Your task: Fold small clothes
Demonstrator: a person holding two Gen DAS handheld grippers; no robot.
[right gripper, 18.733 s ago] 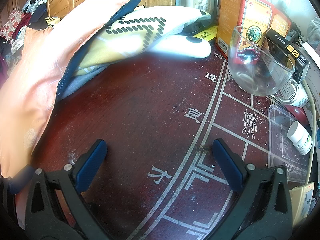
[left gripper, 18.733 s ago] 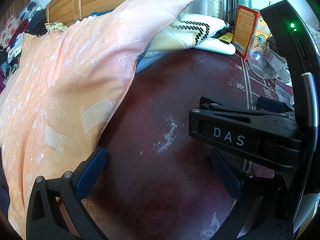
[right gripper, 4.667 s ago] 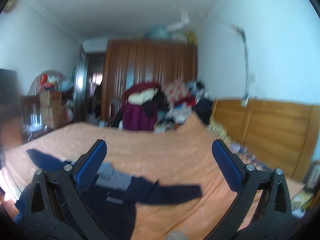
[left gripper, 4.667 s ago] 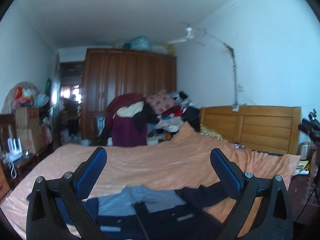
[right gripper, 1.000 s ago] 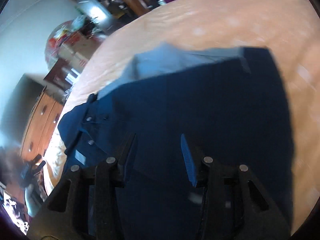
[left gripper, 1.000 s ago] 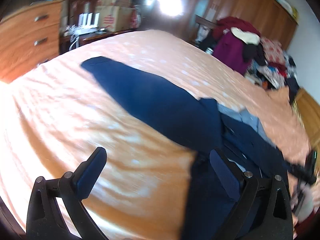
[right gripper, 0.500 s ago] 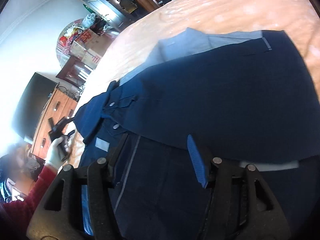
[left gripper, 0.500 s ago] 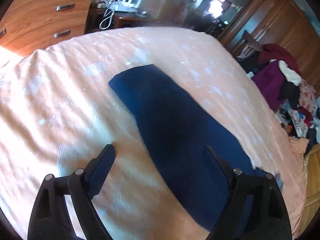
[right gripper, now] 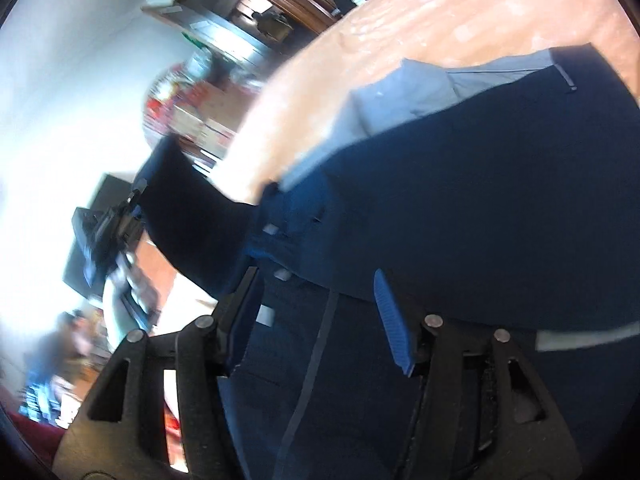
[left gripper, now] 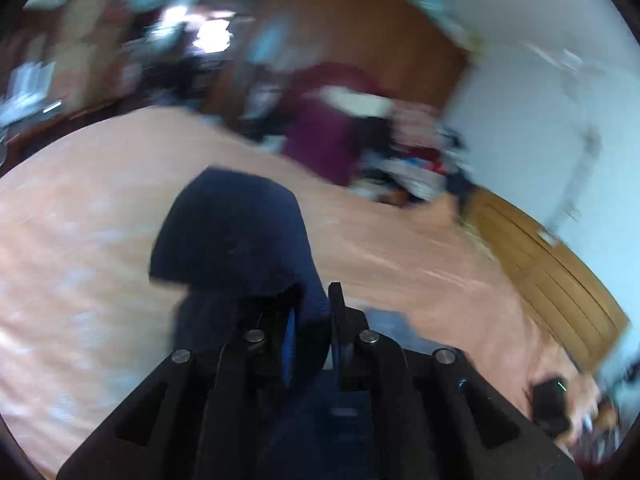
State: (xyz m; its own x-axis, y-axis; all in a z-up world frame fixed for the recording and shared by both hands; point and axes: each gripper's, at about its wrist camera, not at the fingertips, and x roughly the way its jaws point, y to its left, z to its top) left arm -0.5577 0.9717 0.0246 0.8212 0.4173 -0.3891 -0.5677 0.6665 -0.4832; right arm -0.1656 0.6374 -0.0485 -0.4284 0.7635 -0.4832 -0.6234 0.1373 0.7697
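- Left gripper (left gripper: 310,340) is clamped on the navy sleeve (left gripper: 236,240), raised above the orange bedspread (left gripper: 80,216); a sleeve fold looks under way
- Right gripper (right gripper: 316,320) hovers half-open, empty, over the shirt body (right gripper: 480,220); next, lay the sleeve across it

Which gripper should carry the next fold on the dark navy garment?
Left, probably. The left gripper is shut on the dark navy garment, its sleeve lifted off the peach bedsheet. The right gripper is open, holding nothing.

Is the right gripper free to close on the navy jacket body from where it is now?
Probably yes. The right gripper is open right over the navy jacket, with only fabric between its fingers. The left gripper holds the sleeve off to one side.
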